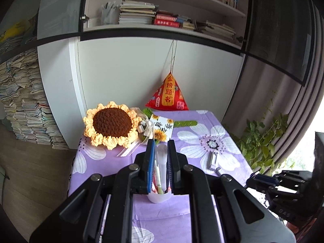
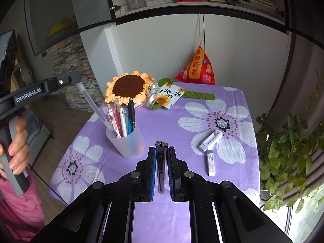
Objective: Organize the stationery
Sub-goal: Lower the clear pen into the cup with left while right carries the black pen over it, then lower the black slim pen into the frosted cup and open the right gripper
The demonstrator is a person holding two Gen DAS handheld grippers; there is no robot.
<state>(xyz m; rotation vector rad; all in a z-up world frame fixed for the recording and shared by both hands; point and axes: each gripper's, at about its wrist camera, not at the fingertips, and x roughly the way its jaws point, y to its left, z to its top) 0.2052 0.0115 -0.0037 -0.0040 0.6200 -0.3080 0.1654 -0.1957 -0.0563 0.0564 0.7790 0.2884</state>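
My left gripper (image 1: 161,143) is shut on a translucent white pen (image 1: 162,162). The pen slants down, and its tip is inside the frosted cup (image 2: 127,143), which holds several pens. In the right wrist view the same gripper (image 2: 77,79) reaches in from the left, held by a person's hand (image 2: 16,141). My right gripper (image 2: 161,148) is shut on a dark utility knife (image 2: 161,162) and hovers over the purple flowered tablecloth (image 2: 202,105), just right of the cup. A white eraser (image 2: 210,163) and a white folding tool (image 2: 209,139) lie on the cloth to the right.
A crochet sunflower (image 2: 129,89), a sunflower card (image 2: 169,95) and a red pyramid bag (image 2: 197,68) sit at the table's back against the white cabinet. A leafy plant (image 2: 287,141) stands past the right edge. Stacked books (image 2: 70,77) stand on the floor to the left.
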